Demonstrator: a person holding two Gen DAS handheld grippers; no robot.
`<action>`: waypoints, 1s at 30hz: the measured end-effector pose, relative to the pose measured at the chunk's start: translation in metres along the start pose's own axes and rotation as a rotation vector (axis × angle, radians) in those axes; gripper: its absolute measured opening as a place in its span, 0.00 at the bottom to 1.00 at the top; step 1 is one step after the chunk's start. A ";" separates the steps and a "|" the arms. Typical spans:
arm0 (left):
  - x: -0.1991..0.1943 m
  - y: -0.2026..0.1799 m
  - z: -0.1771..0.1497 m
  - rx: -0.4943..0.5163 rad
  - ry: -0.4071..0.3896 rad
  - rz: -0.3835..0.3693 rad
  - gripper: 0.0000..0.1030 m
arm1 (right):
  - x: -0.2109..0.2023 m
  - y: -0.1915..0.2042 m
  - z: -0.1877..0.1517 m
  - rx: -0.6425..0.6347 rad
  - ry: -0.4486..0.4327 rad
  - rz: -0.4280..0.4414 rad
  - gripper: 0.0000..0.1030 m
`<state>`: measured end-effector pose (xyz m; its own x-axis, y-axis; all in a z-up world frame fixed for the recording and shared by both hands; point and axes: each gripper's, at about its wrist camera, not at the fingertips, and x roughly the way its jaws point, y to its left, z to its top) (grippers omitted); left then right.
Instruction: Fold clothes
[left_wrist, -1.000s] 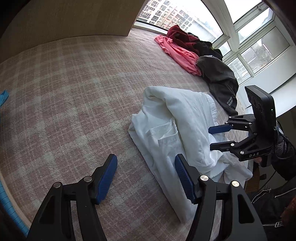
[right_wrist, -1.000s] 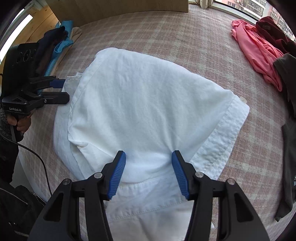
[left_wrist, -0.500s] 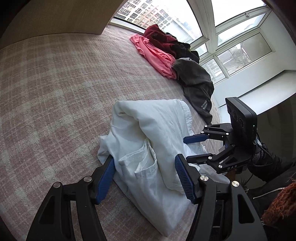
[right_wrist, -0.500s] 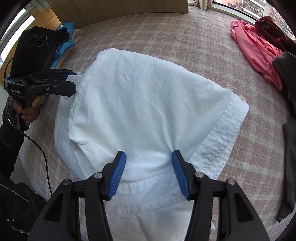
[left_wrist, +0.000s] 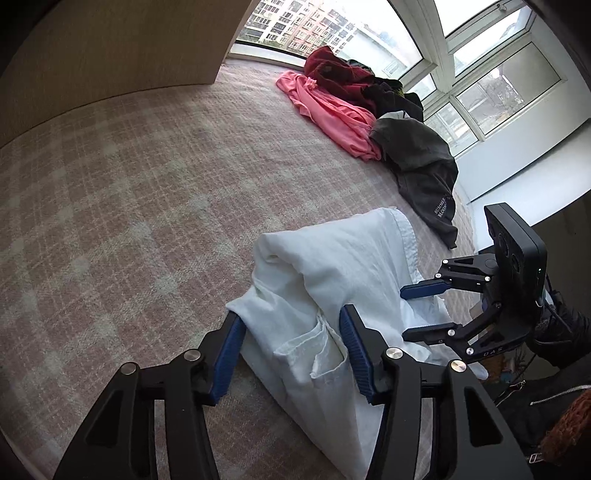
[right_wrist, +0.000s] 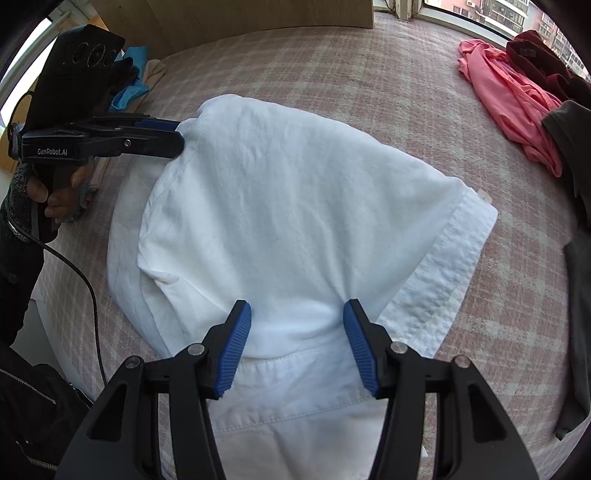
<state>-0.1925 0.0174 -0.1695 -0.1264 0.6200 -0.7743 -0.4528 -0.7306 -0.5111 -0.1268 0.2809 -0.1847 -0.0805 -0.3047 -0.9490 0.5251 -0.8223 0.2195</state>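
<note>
On the plaid-covered bed (right_wrist: 369, 74) a white shirt (right_wrist: 295, 206) lies partly folded, one layer humped over another. Left gripper (left_wrist: 291, 350) is spread wide astride the pocket edge; right gripper (right_wrist: 297, 343) is spread wide over the near hem. Neither holds cloth. If a fold follows, both layers should be pinched together and the hump flattened.
</note>
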 end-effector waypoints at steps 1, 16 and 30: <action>-0.003 0.001 -0.002 -0.006 -0.007 0.018 0.50 | -0.001 0.000 0.000 0.000 -0.002 0.000 0.51; 0.011 -0.007 -0.007 0.012 0.055 0.076 0.62 | -0.012 -0.006 0.010 0.034 0.055 0.009 0.50; -0.015 0.000 -0.050 -0.137 -0.017 0.020 0.63 | -0.014 -0.033 0.028 0.166 -0.058 0.076 0.50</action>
<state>-0.1459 -0.0063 -0.1763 -0.1501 0.6086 -0.7792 -0.3255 -0.7746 -0.5423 -0.1667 0.2990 -0.1723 -0.0971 -0.3923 -0.9147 0.3845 -0.8625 0.3290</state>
